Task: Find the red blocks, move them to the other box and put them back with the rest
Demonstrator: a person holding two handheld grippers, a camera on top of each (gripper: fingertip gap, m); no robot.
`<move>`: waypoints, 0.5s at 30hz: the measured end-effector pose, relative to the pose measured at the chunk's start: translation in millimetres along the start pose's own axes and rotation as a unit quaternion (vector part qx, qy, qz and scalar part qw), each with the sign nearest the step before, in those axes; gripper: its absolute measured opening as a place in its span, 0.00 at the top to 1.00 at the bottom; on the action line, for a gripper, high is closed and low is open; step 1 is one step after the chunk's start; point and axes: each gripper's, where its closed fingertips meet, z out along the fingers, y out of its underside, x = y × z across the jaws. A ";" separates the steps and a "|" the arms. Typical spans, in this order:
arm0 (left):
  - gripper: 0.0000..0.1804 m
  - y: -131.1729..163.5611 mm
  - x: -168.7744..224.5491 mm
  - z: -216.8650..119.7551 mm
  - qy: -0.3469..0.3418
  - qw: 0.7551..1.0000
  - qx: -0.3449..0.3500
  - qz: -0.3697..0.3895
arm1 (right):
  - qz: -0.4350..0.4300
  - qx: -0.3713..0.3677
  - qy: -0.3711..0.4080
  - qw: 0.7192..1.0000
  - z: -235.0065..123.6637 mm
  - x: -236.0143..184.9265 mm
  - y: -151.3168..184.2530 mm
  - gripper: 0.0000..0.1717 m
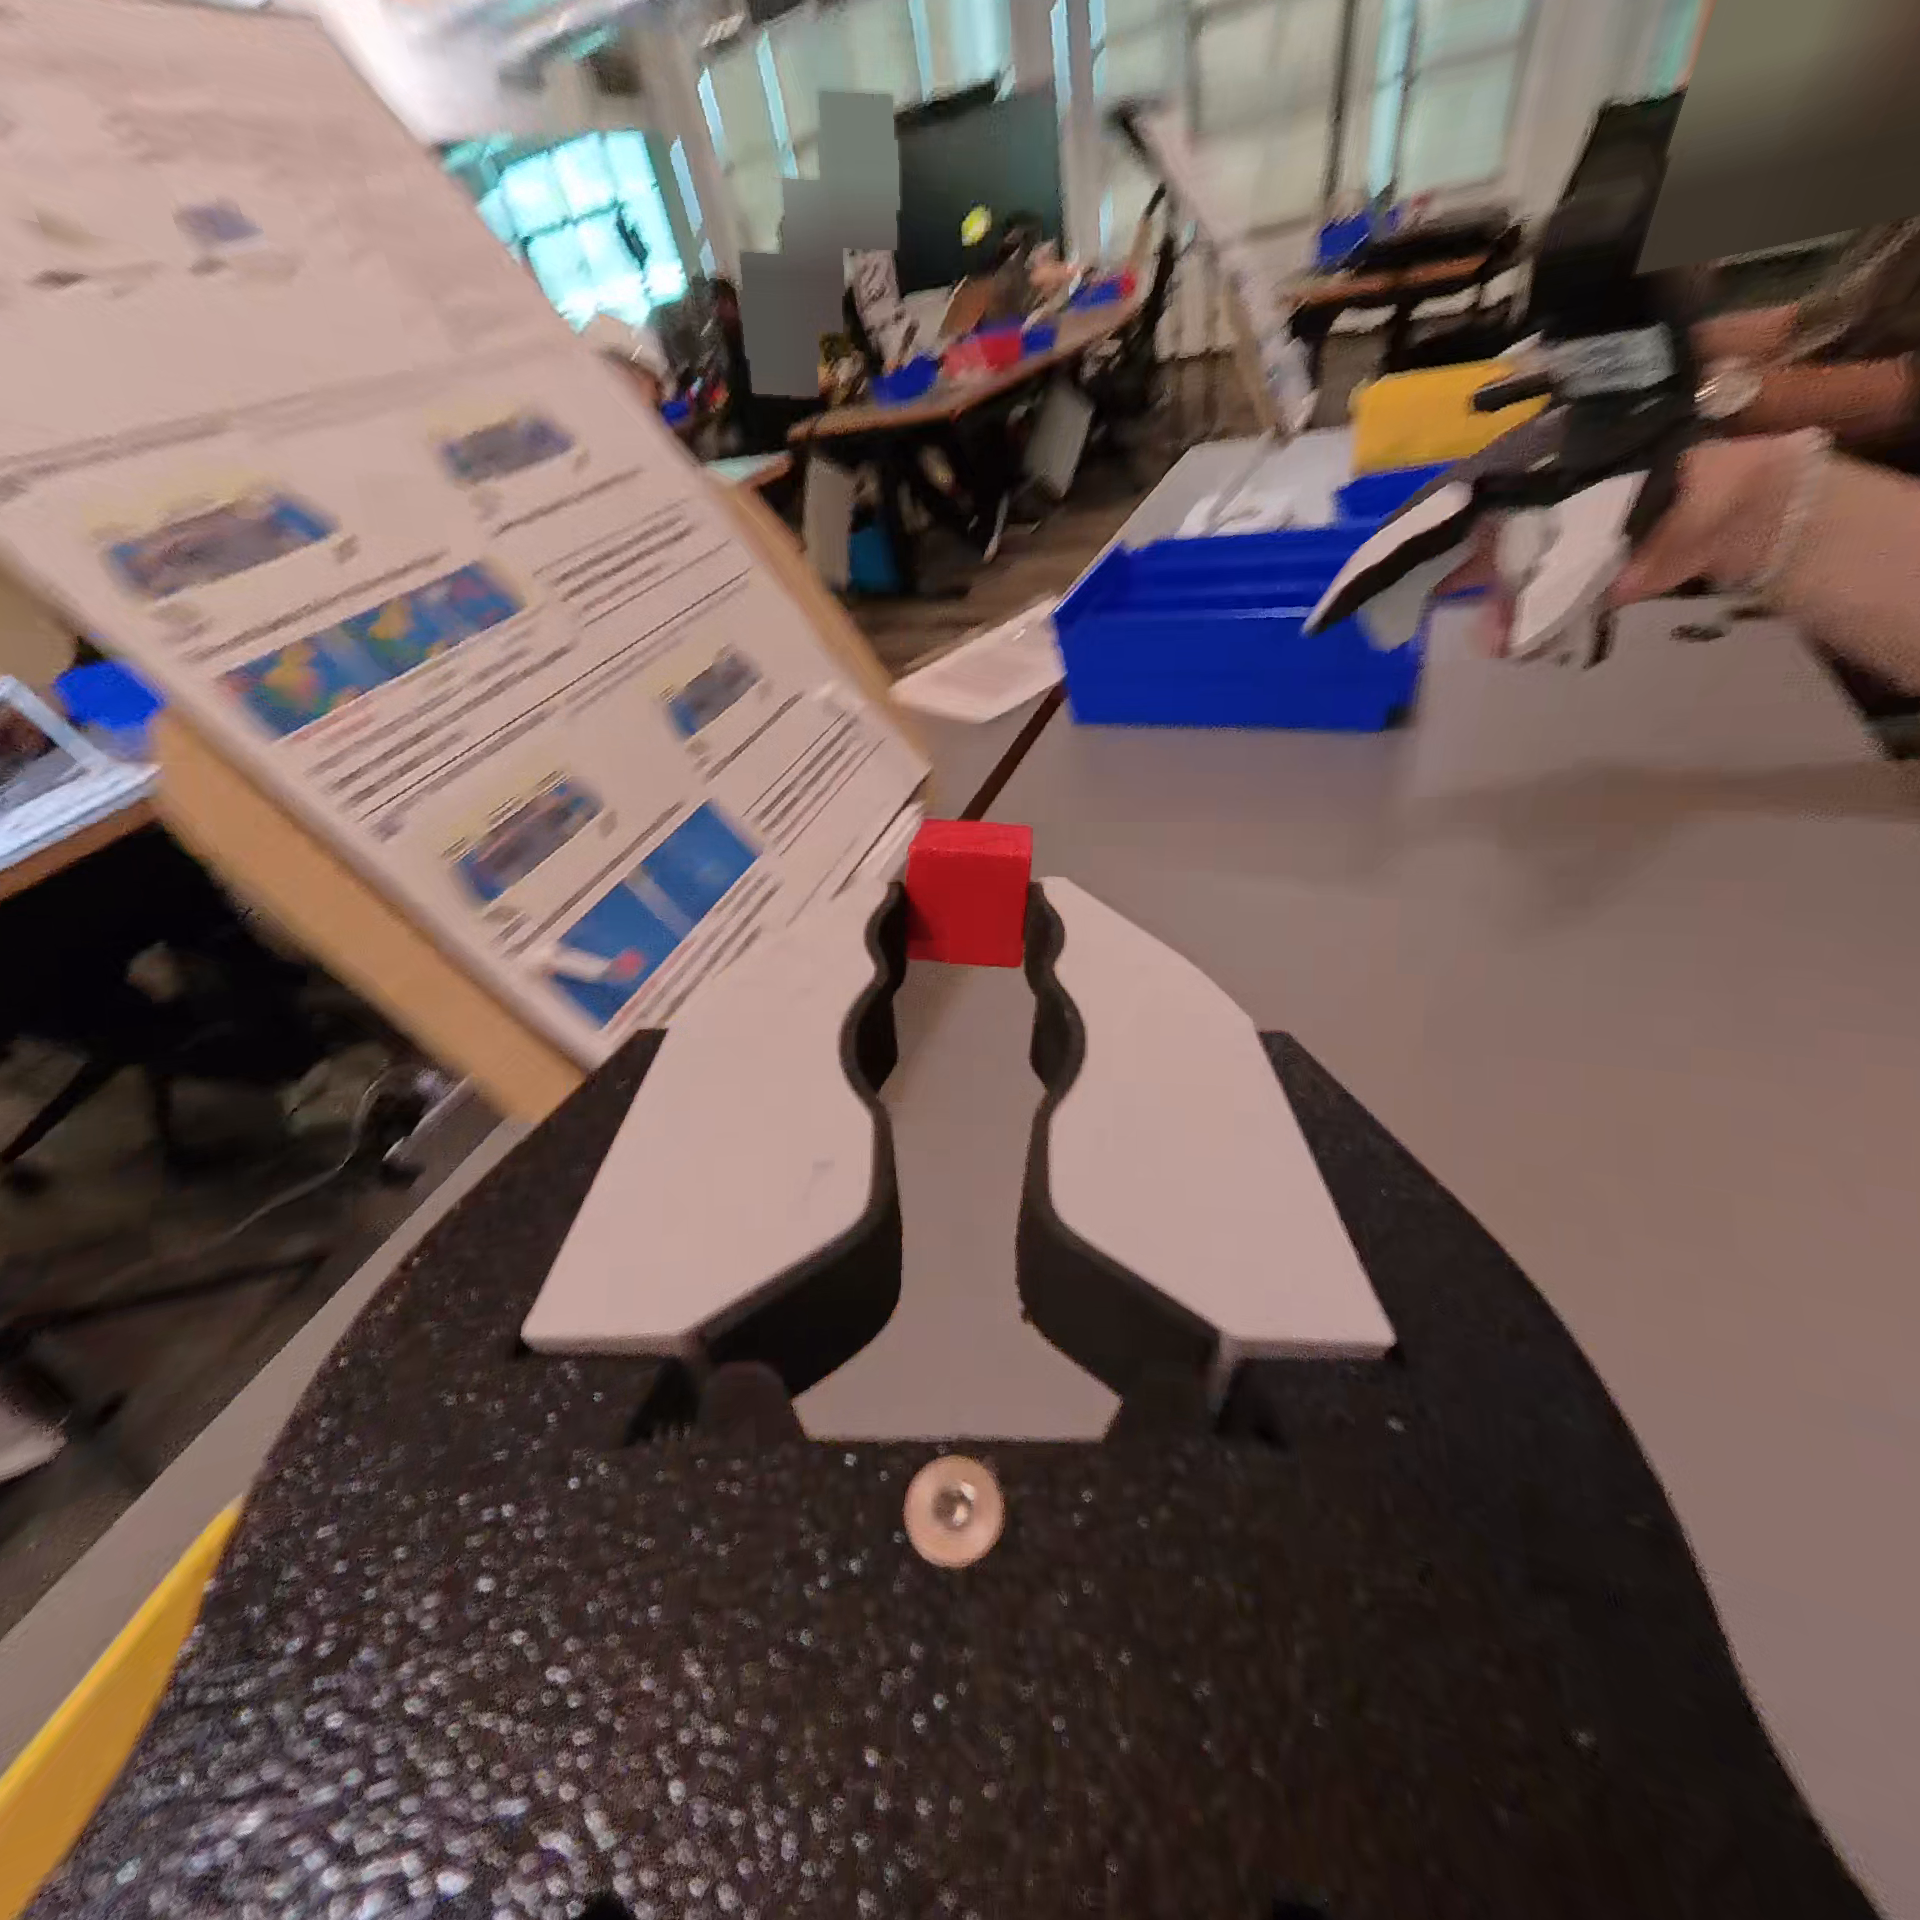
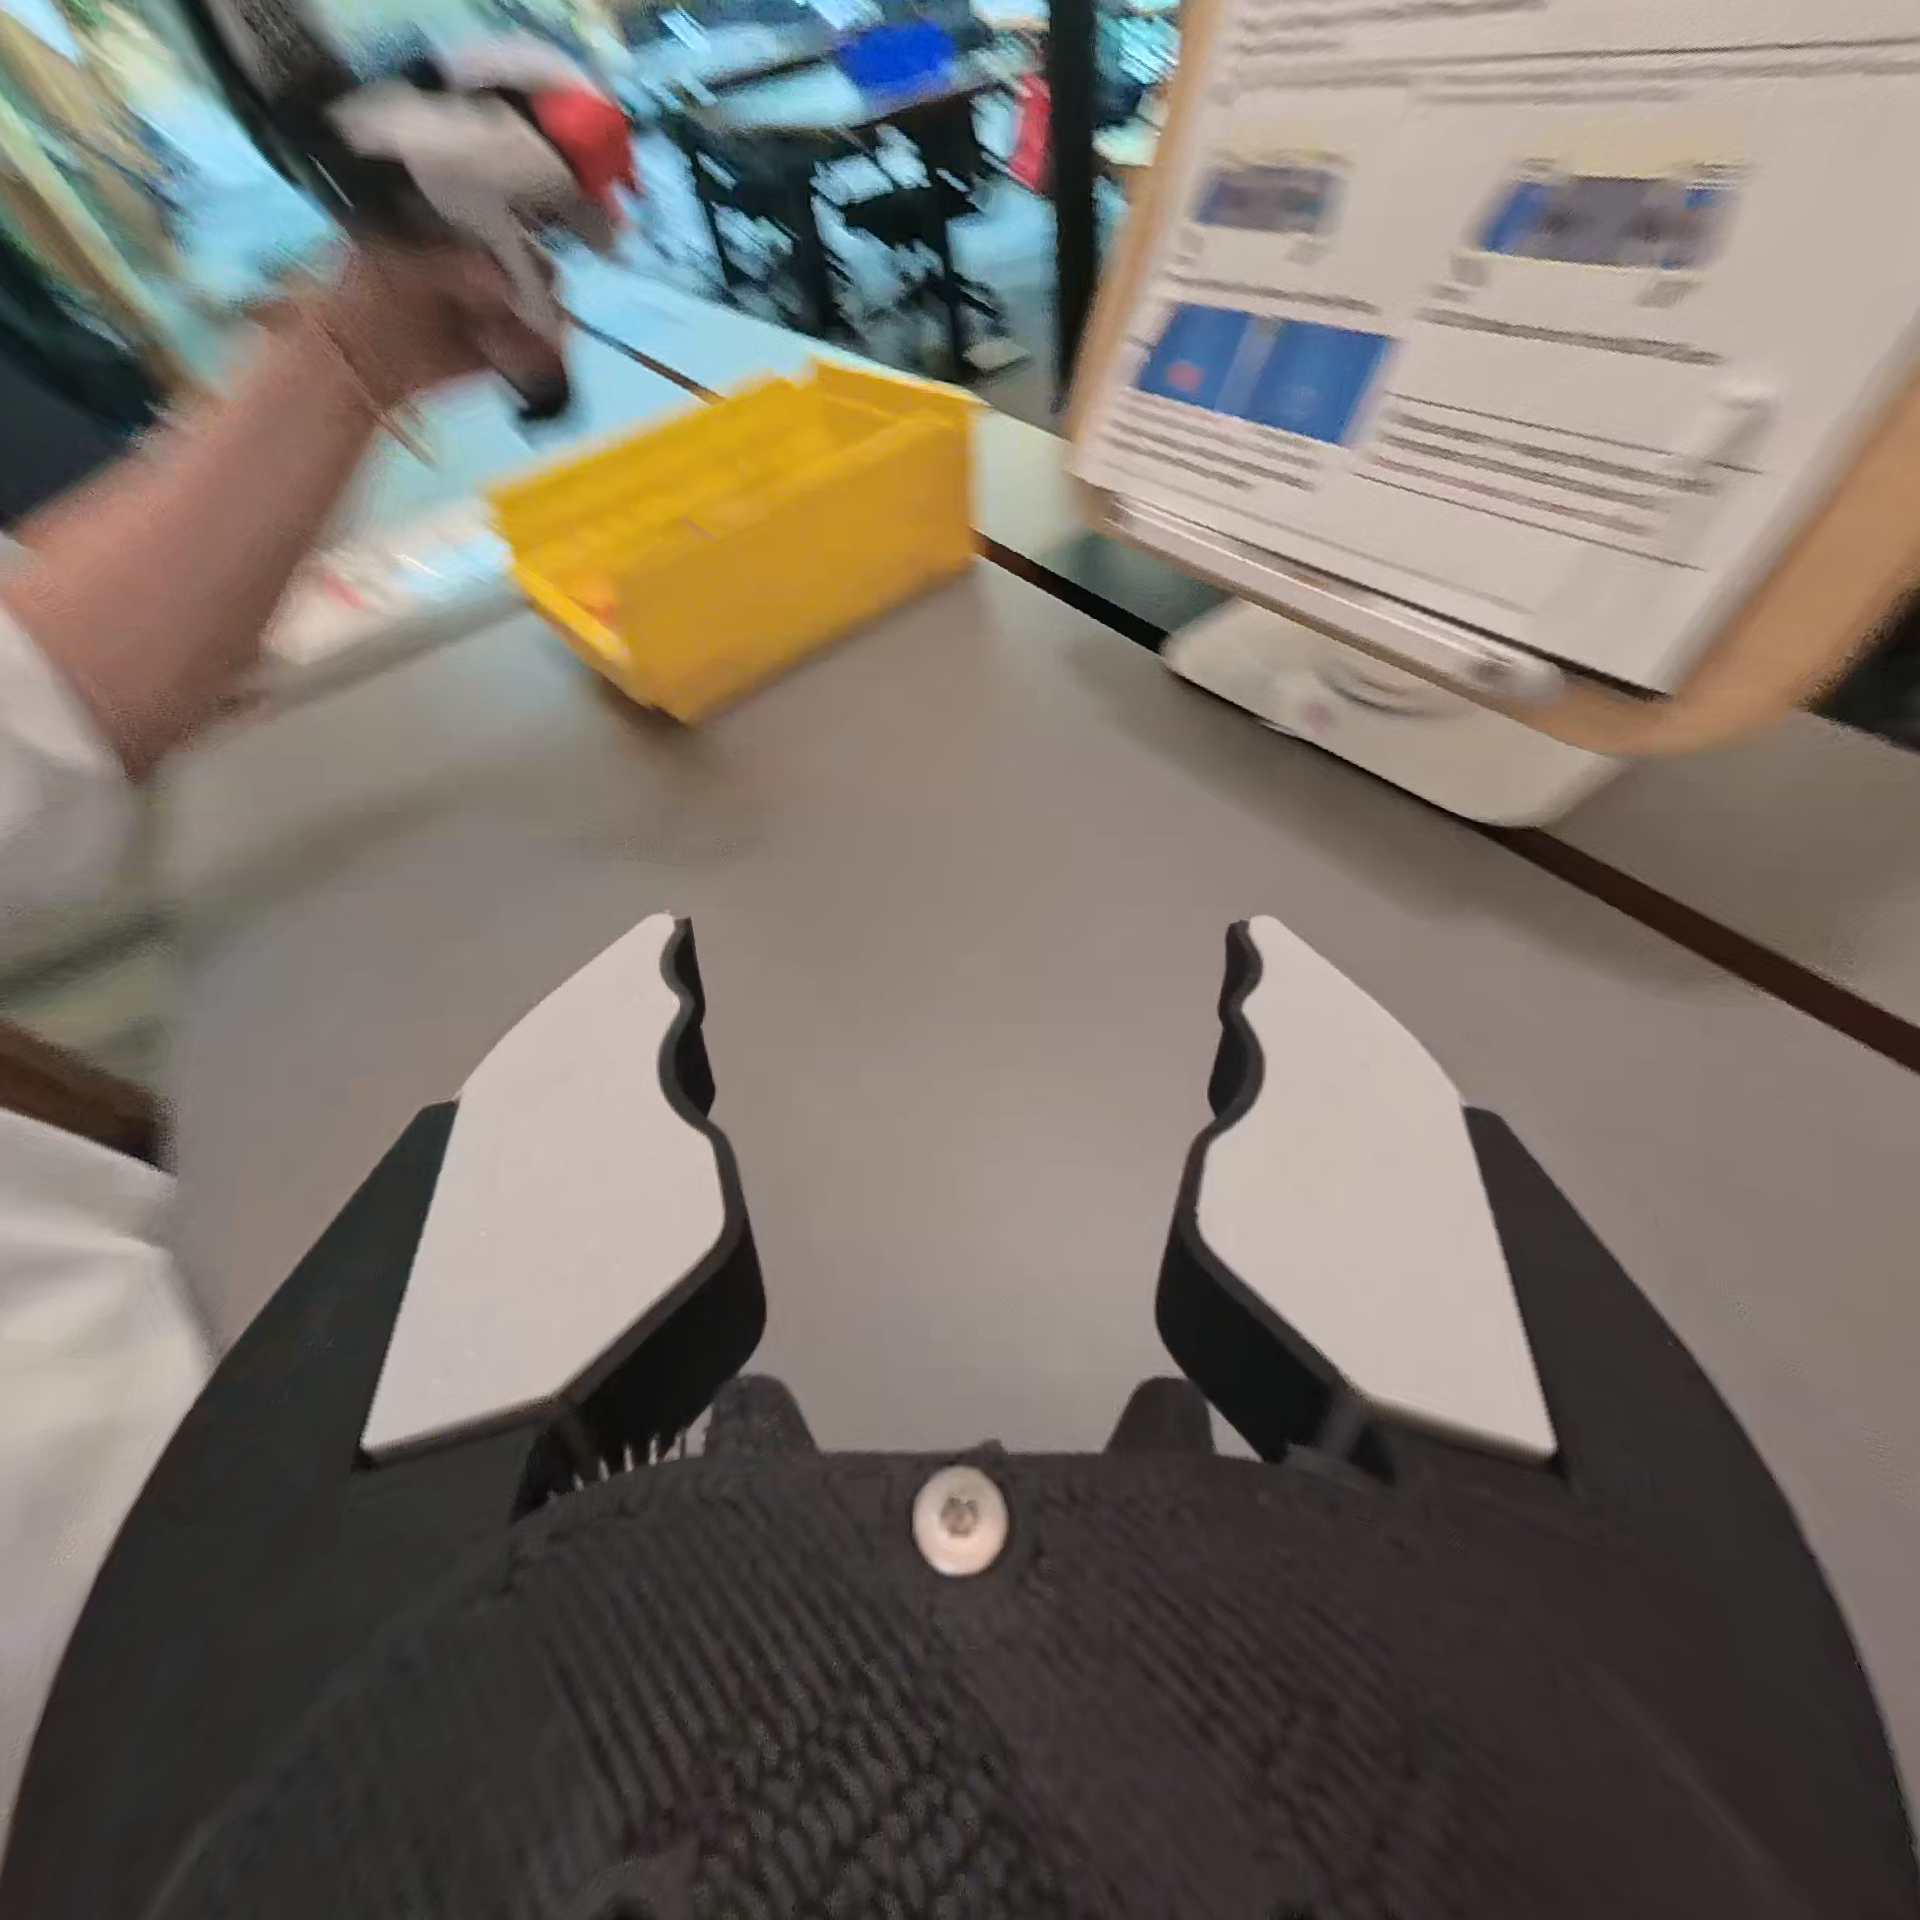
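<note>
With the red block pinched at the very tips of the left gripper, both pads pressed to its sides, the step in hand looks like the carry: 1 red block lifted clear and travelling between boxes. Held above the grey table, well short of the blue box at 1 o'clock in the left wrist view. Next move, probably: bring the block over the rim of whichever box is the target, lower into it, then release. Cannot tell which box that is from here. Only a shallow tip hold, so a jolt could twist the block loose.

Right gripper wide apart and empty, hovering over bare table, with the yellow box at 11 o'clock in its own view. A tilted poster board close at 10 o'clock of the block, and the table edge just beyond it; open table between block and blue box.
</note>
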 end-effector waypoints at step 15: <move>0.88 -4.8 173.9 129.2 0.148 0.981 0.118 0.052 | 0.380 0.061 -0.335 0.860 49.9 -78.4 -30.2 0.70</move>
